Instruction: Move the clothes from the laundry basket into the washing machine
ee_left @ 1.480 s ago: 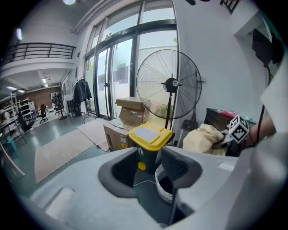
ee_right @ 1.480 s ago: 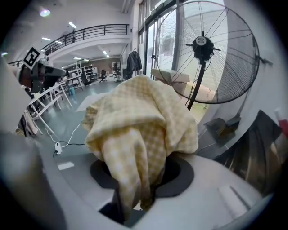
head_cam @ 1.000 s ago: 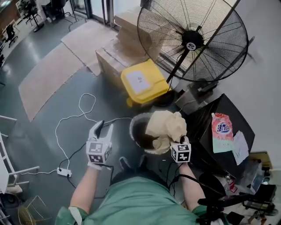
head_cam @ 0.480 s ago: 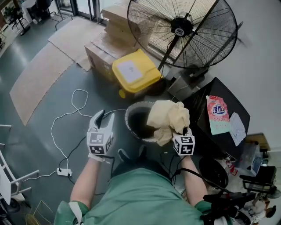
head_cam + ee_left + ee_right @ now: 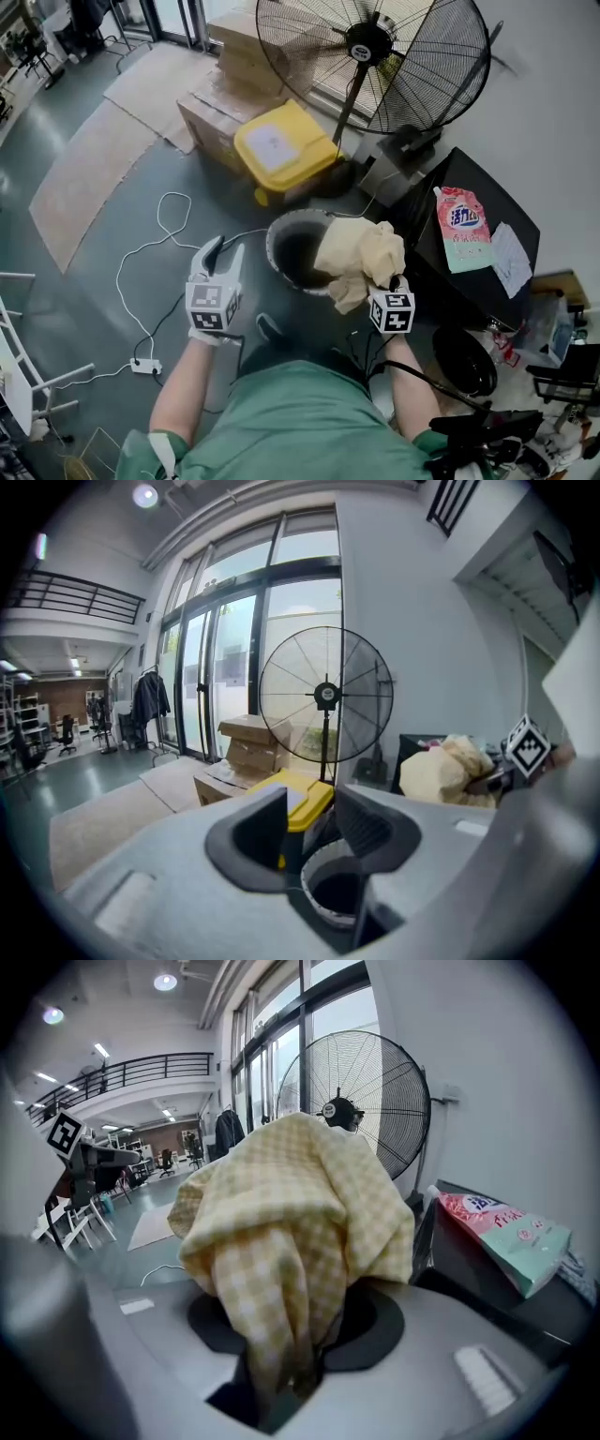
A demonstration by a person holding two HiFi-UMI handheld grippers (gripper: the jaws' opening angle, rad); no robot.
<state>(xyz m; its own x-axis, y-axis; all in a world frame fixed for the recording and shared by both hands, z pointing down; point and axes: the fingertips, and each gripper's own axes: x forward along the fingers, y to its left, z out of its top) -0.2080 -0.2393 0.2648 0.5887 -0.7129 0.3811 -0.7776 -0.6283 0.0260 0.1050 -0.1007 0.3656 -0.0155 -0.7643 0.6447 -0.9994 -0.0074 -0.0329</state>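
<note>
**Checked garment out of the basket, on its way to the washer**

Closest to me, the right gripper [image 5: 291,1372] is clamped on a yellow checked garment [image 5: 291,1204]. A twisted fold of it is pinched between the jaws and the rest billows up over them. From the head view the bundle hangs above the near right edge of the round laundry basket [image 5: 274,246], with a tail drooping toward the rim. The left gripper [image 5: 309,822] has its jaws spread with nothing between them, and I see only the basket's dark mouth and a yellow bin [image 5: 281,152] through the gap. It hovers just left of the basket, above the grey floor.

A white cable [image 5: 150,246] loops across the floor to a power strip [image 5: 146,366]. To the right stands a black unit [image 5: 487,291] with a pink detergent pouch [image 5: 461,228] lying on top. Beyond the bin are cardboard boxes [image 5: 220,108] and a big standing fan [image 5: 375,56].

I judge this to be the carry step: one item is lifted clear and not yet delivered. I cannot pick out the washing machine's opening in any view, and the black unit may or may not be it. Next I need to find the drum and bring the bundle over it without snagging the hanging tail on the basket rim. I should open the jaws only once the fabric is over the opening. The basket looks dark inside, so I cannot tell whether more clothes remain.
</note>
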